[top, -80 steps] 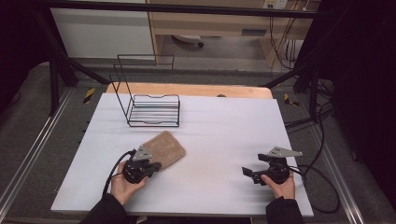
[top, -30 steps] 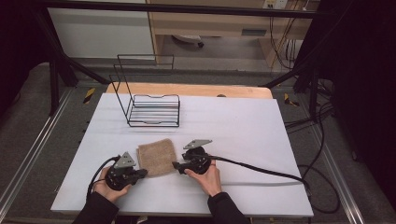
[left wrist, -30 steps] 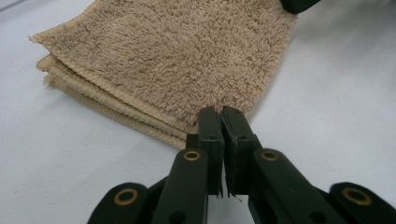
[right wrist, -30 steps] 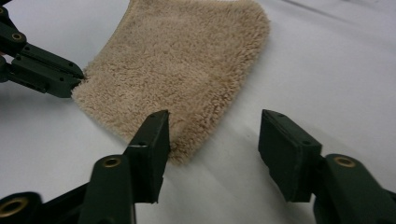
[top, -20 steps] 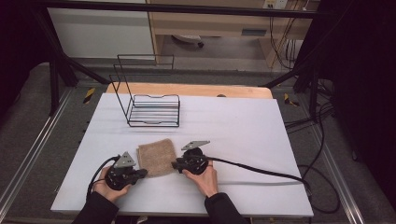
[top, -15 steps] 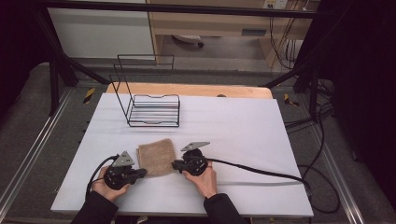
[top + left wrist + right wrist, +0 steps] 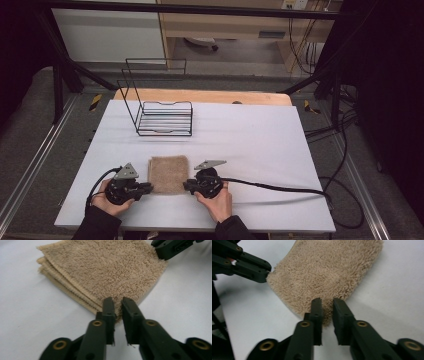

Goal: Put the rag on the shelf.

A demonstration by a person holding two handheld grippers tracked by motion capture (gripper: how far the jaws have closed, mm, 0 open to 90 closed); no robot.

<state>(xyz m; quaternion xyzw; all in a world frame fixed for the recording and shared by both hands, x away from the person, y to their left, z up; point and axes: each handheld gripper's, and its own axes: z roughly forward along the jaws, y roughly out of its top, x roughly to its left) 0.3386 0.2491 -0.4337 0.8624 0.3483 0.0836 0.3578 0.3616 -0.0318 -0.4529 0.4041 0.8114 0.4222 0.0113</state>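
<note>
Folded tan towel [image 7: 169, 173] lies flat near the white table's [image 7: 260, 145] front edge. Left gripper [image 7: 148, 187] and right gripper [image 7: 186, 186] each straddle a near corner, jaws just eased slightly apart, not pinching. Wire rack [image 7: 162, 117] stands toward the far-left corner.

Two black hand-held tools, left tool [image 7: 148, 187] and right tool [image 7: 187, 186], each with a rounded dark body and a grey three-cornered plate [image 7: 210, 163] on top. Long flat black jaws, squared at the tips, hinged on links with brass-coloured rivets [image 7: 97, 323]. Thick black cable [image 7: 280, 188] trailing from the right tool, a shorter black loop from the left. Dark sleeves [image 7: 97, 226] on both forearms.
</note>
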